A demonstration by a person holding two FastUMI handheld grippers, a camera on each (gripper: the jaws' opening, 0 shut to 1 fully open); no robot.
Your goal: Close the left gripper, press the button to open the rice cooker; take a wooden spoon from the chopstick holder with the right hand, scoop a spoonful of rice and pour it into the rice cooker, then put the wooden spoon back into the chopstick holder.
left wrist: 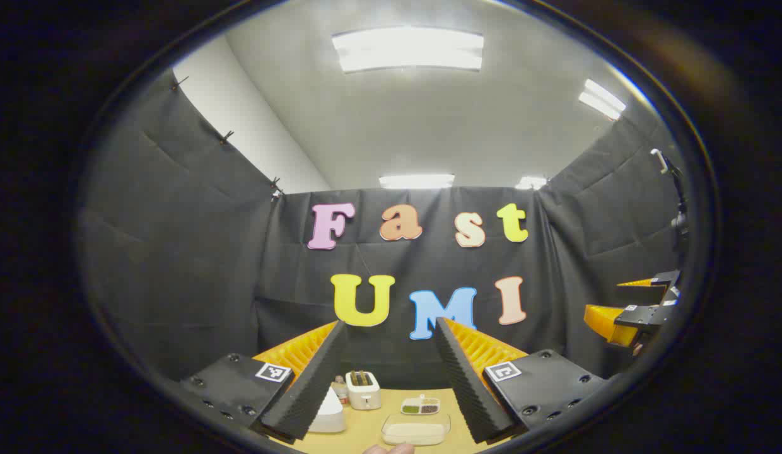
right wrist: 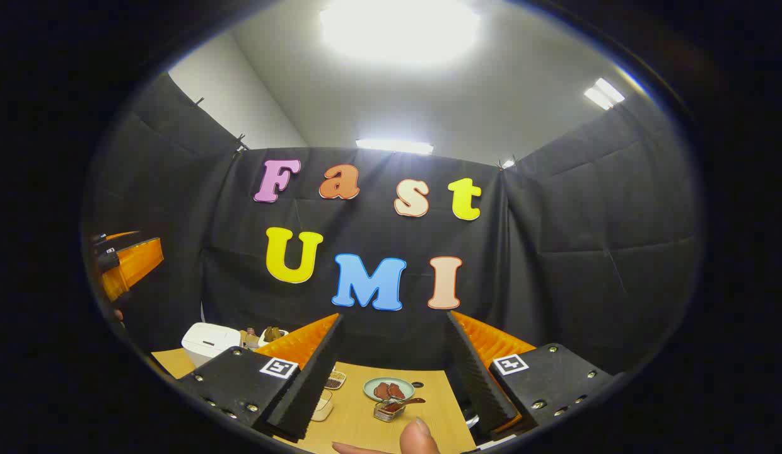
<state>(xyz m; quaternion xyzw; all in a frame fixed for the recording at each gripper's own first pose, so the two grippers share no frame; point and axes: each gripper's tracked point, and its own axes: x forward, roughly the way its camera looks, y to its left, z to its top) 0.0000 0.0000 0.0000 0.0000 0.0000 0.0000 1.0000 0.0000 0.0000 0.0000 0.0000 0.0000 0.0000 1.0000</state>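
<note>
Left gripper view has the left gripper (left wrist: pixel 391 378) held high above the counter (left wrist: pixel 372 425), fingers wide apart, nothing between them. Rice cooker (left wrist: pixel 328 413) sits white at the counter's near left with its lid down, a toaster (left wrist: pixel 363 389) just behind it, a clear rice tray (left wrist: pixel 415 430) to its right. Right gripper view: right gripper (right wrist: pixel 394 372) also raised, fingers spread and empty; rice cooker (right wrist: pixel 209 342) far left. Chopstick holder and wooden spoon can't be made out for certain. Judged as the very start: step one not begun. Next move calls for bringing the left fingers together, then dropping onto the cooker's button.
</note>
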